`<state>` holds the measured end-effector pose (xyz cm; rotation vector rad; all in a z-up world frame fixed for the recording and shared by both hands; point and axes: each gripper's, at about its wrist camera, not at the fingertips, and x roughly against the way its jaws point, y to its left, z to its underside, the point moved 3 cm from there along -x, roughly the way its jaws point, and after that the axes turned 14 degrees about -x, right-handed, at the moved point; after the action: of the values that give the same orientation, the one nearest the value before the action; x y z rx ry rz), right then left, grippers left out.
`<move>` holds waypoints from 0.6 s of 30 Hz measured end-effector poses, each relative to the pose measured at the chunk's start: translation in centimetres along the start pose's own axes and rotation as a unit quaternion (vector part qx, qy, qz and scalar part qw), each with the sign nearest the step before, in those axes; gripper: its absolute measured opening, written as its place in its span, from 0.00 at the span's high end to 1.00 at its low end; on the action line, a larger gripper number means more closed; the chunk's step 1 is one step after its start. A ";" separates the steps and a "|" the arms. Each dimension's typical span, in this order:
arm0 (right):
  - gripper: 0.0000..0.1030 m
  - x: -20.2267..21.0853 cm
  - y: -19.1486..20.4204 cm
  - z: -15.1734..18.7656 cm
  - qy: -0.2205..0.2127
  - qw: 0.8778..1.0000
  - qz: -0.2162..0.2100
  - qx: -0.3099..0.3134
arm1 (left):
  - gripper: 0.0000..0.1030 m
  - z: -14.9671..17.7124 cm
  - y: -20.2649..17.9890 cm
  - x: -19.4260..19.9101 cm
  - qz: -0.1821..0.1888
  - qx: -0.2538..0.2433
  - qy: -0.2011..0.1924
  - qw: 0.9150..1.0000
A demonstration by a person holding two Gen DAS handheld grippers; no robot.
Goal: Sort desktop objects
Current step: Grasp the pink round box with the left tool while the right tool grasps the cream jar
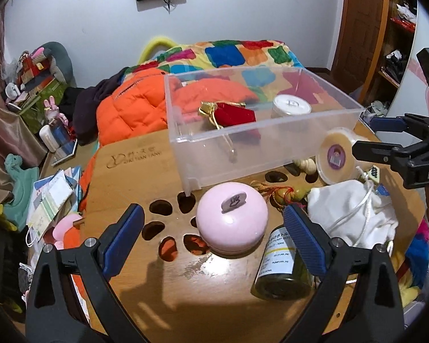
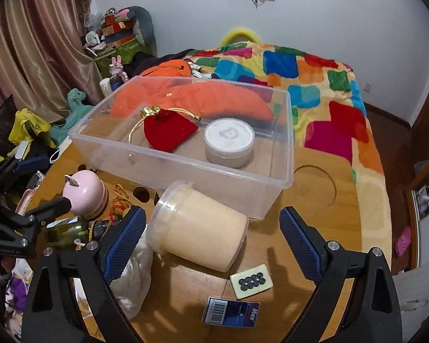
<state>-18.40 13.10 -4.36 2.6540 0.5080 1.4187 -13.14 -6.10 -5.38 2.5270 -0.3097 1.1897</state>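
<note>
A clear plastic bin (image 1: 243,148) (image 2: 186,171) stands on the round wooden table (image 1: 146,160) and holds a red pouch (image 2: 168,131) and a white round tub (image 2: 228,140). My left gripper (image 1: 214,234) is open, its fingers on either side of a pink round case (image 1: 231,220). My right gripper (image 2: 211,243) is open around a cream jar lying on its side (image 2: 200,234); it also shows in the left wrist view (image 1: 336,157). A white cloth bag (image 1: 354,211), a small green bottle (image 1: 280,265), a mahjong tile (image 2: 250,281) and a blue box (image 2: 231,311) lie nearby.
A bed with a colourful blanket (image 2: 314,85) and an orange jacket (image 1: 128,108) lies behind the table. A red-and-gold tassel charm (image 1: 280,194) lies between the pink case and the bag. Clutter covers the floor at the left (image 1: 43,200).
</note>
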 end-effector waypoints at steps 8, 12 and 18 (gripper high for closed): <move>0.12 -1.5 0.5 0.8 0.001 1.000 0.010 0.002 | 0.04 0.4 -0.3 -1.1 -0.011 0.000 0.005 1.000; 0.20 -2.3 0.4 1.0 0.007 1.000 0.004 -0.009 | 0.04 0.5 0.0 -1.7 -0.012 0.005 0.010 1.000; 0.23 -2.5 0.1 1.1 0.003 1.000 -0.017 -0.025 | 0.04 0.8 0.5 -2.5 0.006 0.028 0.017 0.999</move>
<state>-18.70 12.23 -6.96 2.5914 0.5088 1.4120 -14.29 -6.69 -7.71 2.5528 -0.2865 1.2621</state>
